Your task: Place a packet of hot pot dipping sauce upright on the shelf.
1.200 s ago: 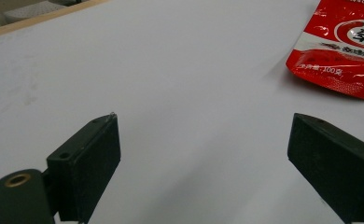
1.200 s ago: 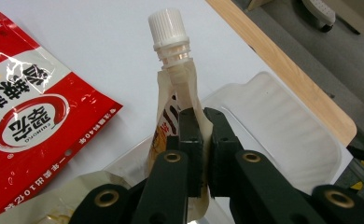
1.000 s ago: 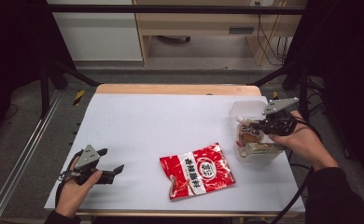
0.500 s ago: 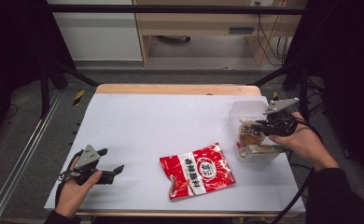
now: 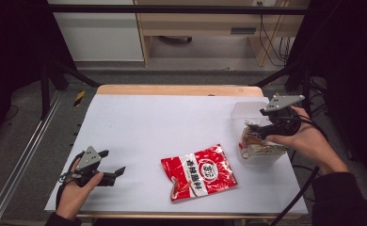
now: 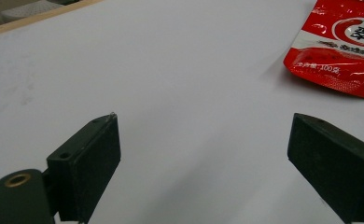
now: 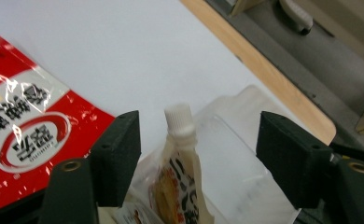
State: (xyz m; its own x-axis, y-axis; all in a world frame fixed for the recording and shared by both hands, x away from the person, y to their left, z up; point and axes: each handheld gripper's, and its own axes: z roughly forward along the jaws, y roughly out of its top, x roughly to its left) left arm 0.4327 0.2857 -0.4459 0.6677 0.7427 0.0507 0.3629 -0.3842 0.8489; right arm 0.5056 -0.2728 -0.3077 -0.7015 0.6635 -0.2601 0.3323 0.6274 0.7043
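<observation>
Right gripper view looks down between spread jaws at a spouted pouch (image 7: 180,177) with a white cap, standing between them and touching neither, inside a clear plastic container (image 7: 245,186). Left of that gripper lies a red snack bag (image 7: 26,135) on the white table (image 7: 124,51). From the high view, the right gripper (image 5: 261,134) hovers over the container; the left gripper (image 5: 108,165) rests agape, empty, well apart from the bag.

seen from above the near edge, looking forward and down over the whole white table (image 5: 172,117). shot low and close across the tabletop from the left gripper view. angled steeply down, very near, from the right gripper view. shared by all three: the red packet (image 5: 199,172) (image 6: 343,46) (image 7: 26,126).
</observation>
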